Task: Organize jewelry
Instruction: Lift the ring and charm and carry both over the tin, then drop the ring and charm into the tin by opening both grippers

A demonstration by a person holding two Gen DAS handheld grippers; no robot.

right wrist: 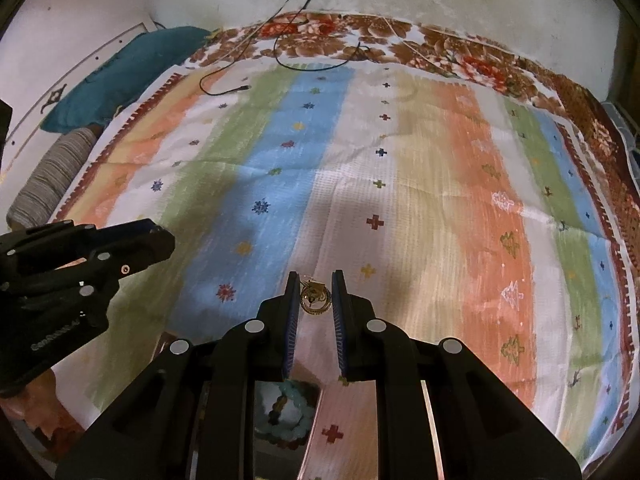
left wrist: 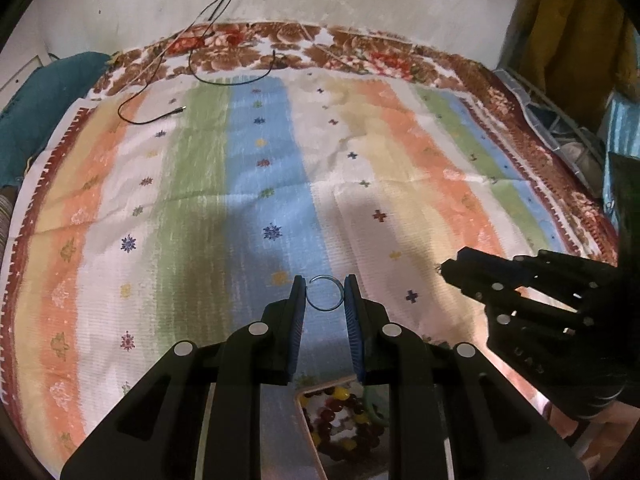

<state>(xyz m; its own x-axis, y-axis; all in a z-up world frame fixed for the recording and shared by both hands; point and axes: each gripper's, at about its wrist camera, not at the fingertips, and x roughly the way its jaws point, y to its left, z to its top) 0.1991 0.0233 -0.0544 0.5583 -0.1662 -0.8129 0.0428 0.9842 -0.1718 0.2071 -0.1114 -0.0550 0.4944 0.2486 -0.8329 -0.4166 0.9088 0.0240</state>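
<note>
Rings fill both grips: my left fingers (left wrist: 325, 294) clamp a silver ring (left wrist: 325, 294), my right fingers (right wrist: 315, 294) a gold earring (right wrist: 316, 298); black cable (left wrist: 160, 116) lies far left on the bedspread (left wrist: 200, 200).

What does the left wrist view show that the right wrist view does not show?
Only the left wrist view: the left gripper holding a thin silver ring, and a tray of dark and yellow beads below it.

Only the right wrist view: the right gripper holding a gold ornament, pale green beads below, and a striped cushion.

Both: the striped cloth, the black cable, the teal pillow.
</note>
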